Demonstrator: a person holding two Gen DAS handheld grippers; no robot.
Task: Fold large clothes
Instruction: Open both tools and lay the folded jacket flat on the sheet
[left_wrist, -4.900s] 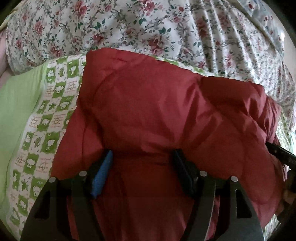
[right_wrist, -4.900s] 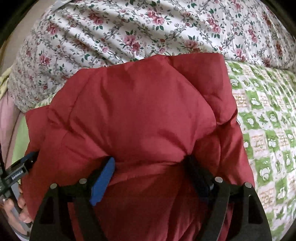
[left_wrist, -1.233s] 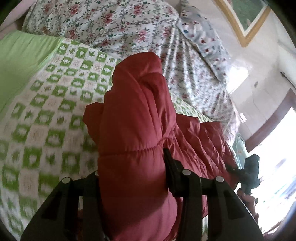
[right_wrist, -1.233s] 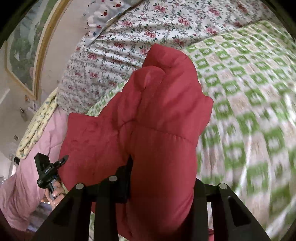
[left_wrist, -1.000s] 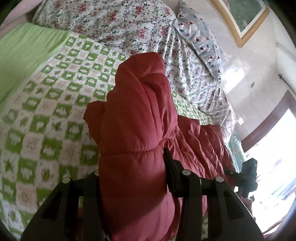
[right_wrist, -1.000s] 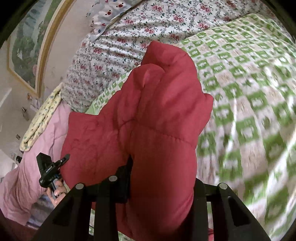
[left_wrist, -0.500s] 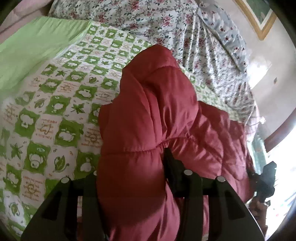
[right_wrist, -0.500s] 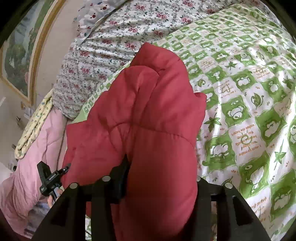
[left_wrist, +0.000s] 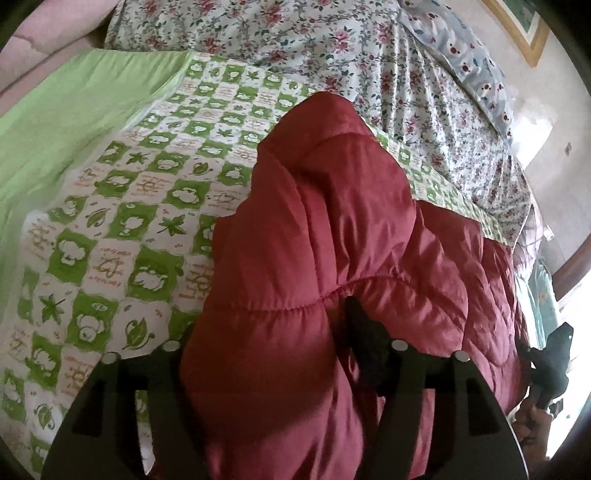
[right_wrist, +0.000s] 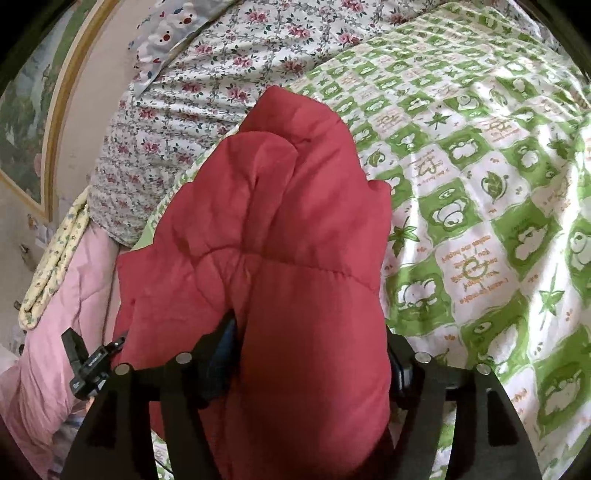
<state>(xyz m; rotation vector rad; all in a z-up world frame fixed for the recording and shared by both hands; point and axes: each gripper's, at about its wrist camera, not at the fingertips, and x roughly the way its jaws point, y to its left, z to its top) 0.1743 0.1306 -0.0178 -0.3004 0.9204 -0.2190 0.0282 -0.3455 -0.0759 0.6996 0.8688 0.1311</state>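
Left wrist view: the left gripper (left_wrist: 266, 332) points down at a red quilted jacket (left_wrist: 332, 229) lying on a green-and-white checked bedspread (left_wrist: 122, 206). A thick padded fold of the jacket fills the gap between the fingers. The jaws have just been opening; whether the pads still press on the fabric cannot be told, since the padding hides them. Beyond the bedspread lie a plain green sheet (left_wrist: 74, 110), a floral sheet (left_wrist: 369, 55) and a spotted pillow (left_wrist: 469, 62). At the right edge the right gripper (left_wrist: 554, 354) shows small, with a hand (left_wrist: 535, 421) below it.

Right wrist view: the right gripper (right_wrist: 314, 354) likewise straddles a bulging fold of the same jacket (right_wrist: 280, 206), which lies at the bedspread's (right_wrist: 480, 184) left margin. Its jaws have just been opening; contact with the fabric cannot be judged. To the left lie a pink quilt (right_wrist: 62, 314) and the left gripper (right_wrist: 88, 362). A framed picture (right_wrist: 33, 110) hangs on the wall.
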